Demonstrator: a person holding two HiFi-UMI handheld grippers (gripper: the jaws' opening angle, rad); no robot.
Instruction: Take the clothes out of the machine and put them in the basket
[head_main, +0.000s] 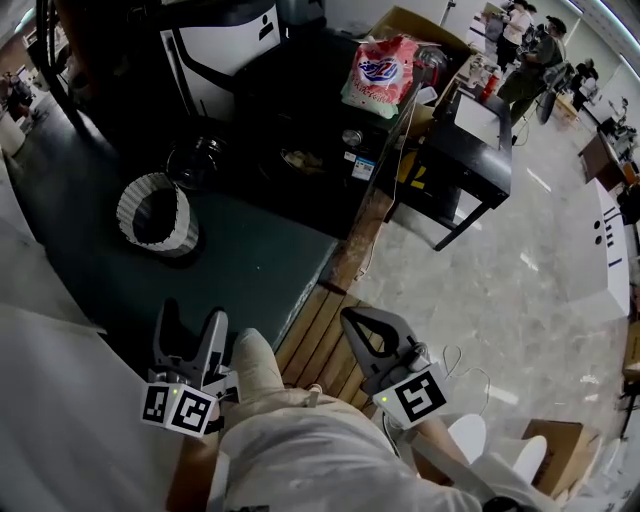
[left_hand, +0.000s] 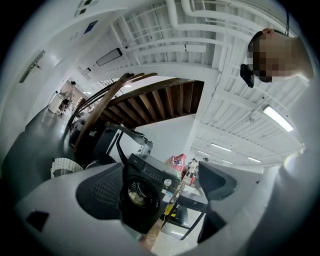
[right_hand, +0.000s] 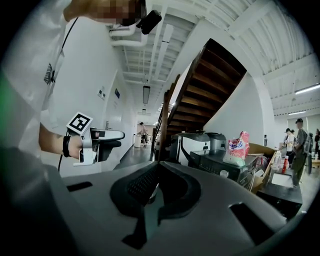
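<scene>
Under a workshop staircase (left_hand: 150, 102), pale clothes (left_hand: 134, 194) lie inside the black washing machine (left_hand: 150, 176), the woven basket (head_main: 128, 212) parked left of it for a short carry, while the left claw (head_main: 192, 318) gapes empty, seemingly readied to reach in, and the right claw (head_main: 358, 325) is pressed together.

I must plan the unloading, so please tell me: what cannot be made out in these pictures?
- The pale clothes inside the black front-loading washing machine: left gripper view, too small to count.
- The white woven basket: head view, its bottom lies in shadow.
</scene>
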